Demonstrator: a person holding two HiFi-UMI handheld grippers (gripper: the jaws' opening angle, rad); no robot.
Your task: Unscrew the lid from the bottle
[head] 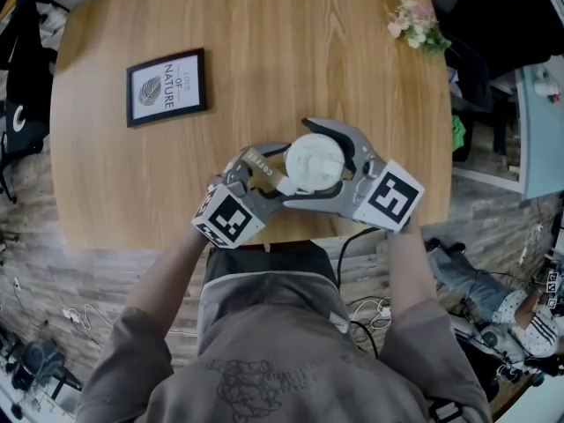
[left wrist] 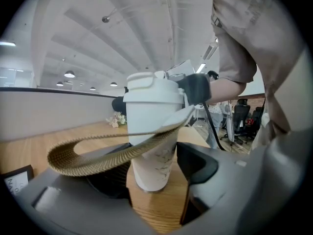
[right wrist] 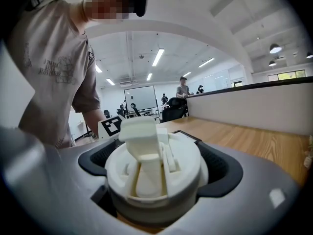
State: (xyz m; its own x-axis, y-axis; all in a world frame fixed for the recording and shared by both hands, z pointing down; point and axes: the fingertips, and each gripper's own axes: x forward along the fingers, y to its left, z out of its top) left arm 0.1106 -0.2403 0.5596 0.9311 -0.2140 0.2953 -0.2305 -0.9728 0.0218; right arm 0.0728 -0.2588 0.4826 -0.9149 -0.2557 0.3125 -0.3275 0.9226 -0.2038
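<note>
The bottle (left wrist: 151, 151) stands upright on the wooden bench (head: 264, 60), close to the near edge and right in front of the person. It is a white tumbler whose body narrows toward the base. Its lid (head: 313, 161) is a wide white cap with a flip spout on top, and it is not yet off.

The left gripper (left wrist: 151, 180) comes in from the near left. It has the lower body between its jaws, which stand wide and appear to press on both sides. The right gripper (right wrist: 156, 170) comes in from the near right, with its jaws closed round the rim of the lid, one pad on each side.

A woven strap (left wrist: 107, 153) hangs from the bottle's upper part and loops across the left gripper's jaws. A framed print (head: 166, 86) lies well apart at the far left, and a sprig of flowers (head: 416, 23) at the far right corner.

The shell looks stiff and smooth, so it should take a firm squeeze without denting. It may slip round under torque, though, and more so because the taper gives the lower pads less to bite on. It looks light enough to tip if the twist pulls sideways. The best hold on the lid is its round outer wall, below the spout, since the spout's hinged flap looks weaker. The soft strap could get caught between a pad and the body.
</note>
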